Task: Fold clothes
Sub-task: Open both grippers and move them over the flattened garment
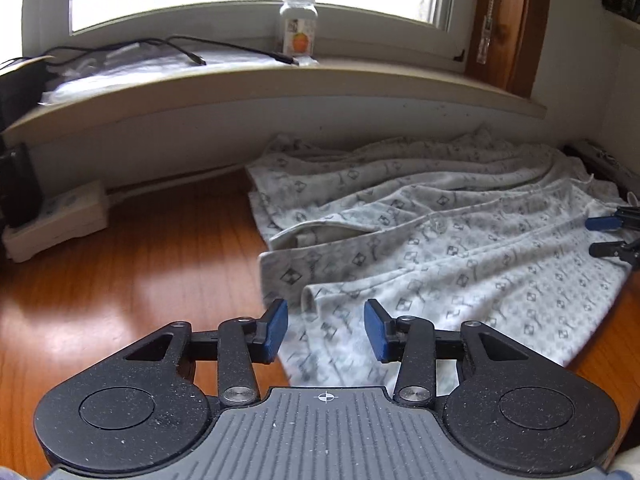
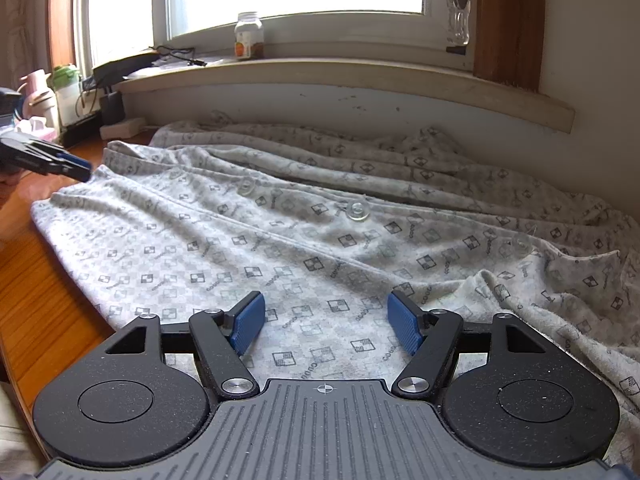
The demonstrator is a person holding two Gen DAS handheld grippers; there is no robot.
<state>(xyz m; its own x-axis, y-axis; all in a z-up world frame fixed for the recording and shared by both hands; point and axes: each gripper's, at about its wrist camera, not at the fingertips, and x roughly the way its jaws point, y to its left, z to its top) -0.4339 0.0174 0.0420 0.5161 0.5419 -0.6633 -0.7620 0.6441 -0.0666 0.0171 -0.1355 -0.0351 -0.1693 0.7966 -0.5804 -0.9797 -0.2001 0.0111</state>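
- The left claw (image 1: 326, 334) hangs over the near corner of a white patterned garment (image 1: 440, 240), blue pads (image 1: 275, 334) apart with cloth showing between them but not pinched; the view is a little blurred
- The garment lies rumpled on the wooden desk (image 1: 140, 280), reaching back to the wall
- The right claw (image 1: 610, 236) shows at the right edge, over the garment's far side, its pads apart
- A windowsill (image 1: 280, 84) carries a jar (image 1: 298, 26) and black cables (image 1: 180, 46); a white power strip (image 1: 56, 220) sits at left
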